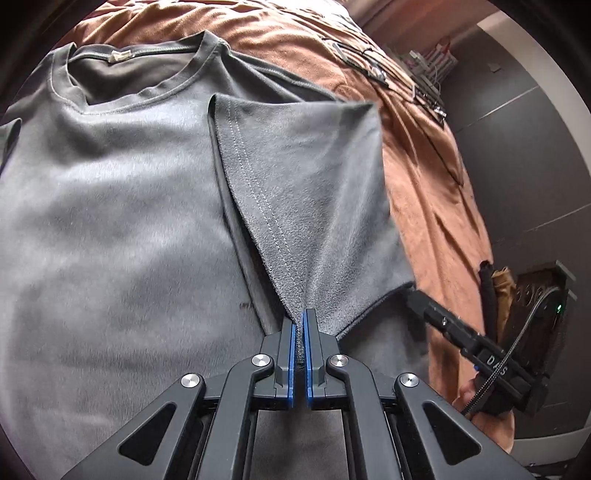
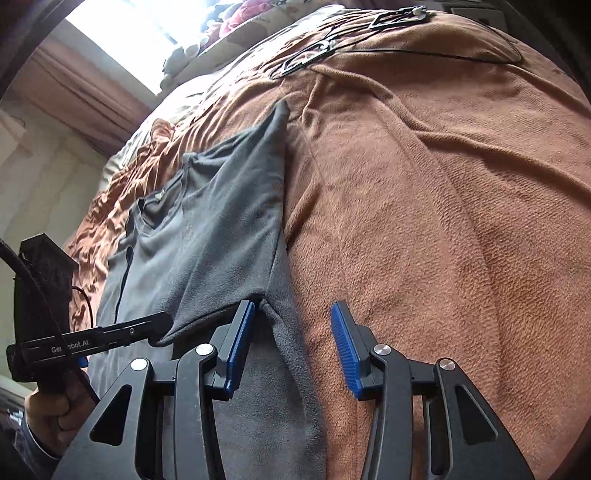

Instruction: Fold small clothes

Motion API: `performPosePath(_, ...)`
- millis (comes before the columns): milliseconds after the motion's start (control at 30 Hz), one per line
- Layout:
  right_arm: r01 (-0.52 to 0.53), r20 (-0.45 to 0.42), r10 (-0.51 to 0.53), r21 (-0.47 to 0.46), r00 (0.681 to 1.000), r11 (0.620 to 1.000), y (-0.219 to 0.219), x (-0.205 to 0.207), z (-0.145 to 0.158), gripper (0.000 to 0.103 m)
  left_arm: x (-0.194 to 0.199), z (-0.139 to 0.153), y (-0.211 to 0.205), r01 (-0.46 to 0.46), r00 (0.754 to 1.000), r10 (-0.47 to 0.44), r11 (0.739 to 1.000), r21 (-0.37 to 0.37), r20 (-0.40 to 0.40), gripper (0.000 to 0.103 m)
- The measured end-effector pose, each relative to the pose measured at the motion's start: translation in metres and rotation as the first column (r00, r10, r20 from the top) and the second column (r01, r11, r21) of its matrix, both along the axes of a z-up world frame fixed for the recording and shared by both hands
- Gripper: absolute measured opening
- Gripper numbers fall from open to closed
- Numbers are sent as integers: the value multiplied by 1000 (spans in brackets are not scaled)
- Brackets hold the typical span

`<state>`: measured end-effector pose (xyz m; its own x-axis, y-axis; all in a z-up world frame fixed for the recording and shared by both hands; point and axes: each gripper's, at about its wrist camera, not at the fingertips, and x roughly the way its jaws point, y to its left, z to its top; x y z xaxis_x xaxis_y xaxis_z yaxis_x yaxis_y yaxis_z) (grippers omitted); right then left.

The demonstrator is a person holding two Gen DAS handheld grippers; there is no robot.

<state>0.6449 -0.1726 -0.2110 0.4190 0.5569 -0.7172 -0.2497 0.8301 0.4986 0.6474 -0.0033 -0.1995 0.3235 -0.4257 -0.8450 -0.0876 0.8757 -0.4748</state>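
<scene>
A: Grey soft-knit t-shirt (image 1: 122,206) is lying flat on the rust-brown fleece blanket (image 1: 424,177), filling the left and centre of the left wrist frame, round neckline at upper left. In the right wrist frame the same shirt (image 2: 207,243) is sitting left of centre.

B: Fold state?

A: One edge flap, with a double line of pale stitching, is standing pulled over the shirt body, running from frame centre down to the bottom centre of the left wrist view.

B: Left claw?

A: Left gripper (image 1: 300,325) is clamped together on that flap's tip; the blue pads (image 1: 293,354) are pinching grey cloth between them. It's also showing at lower left of the right wrist frame (image 2: 162,325), a hand (image 2: 51,410) under it at the bottom left edge.

B: Right claw?

A: Right gripper (image 2: 295,332) is standing apart. Its left pad (image 2: 240,343) is touching the shirt's edge, its right pad is sitting over bare blanket. Shirt edge is between them, not pinched. In the left wrist frame its black finger (image 1: 436,314) is poking under the flap at right.

B: Surroundings?

A: Black hangers (image 2: 314,55) are lying at the top of the blanket, and a bright window (image 2: 147,26) is glaring at upper left.
</scene>
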Motion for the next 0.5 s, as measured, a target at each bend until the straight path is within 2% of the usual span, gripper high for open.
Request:
performPosePath(67,-3,10,3,-18,1000,1000,3,1,1,41,-3,-4,-3,5,1000,-5,1000,12,-15,4)
performPosePath(200,13,9,-12,-41,1000,999,2,2,1,26,-4,-4,-10,45,999,-44,997,56,-17,4)
performPosePath(333,19,0,-19,-45,1000,999,-2,-1,5,23,2,8,-7,73,997,-73,990,123,-6,7)
performPosePath(367,19,-2,-19,-45,1000,999,-4,-1,6,23,4,12,-4,76,997,-77,988,132,3,11)
performPosePath(500,17,1,-17,-9,1000,1000,-10,-1,13,24,16,23,11,57,997,-66,982,178,48,40)
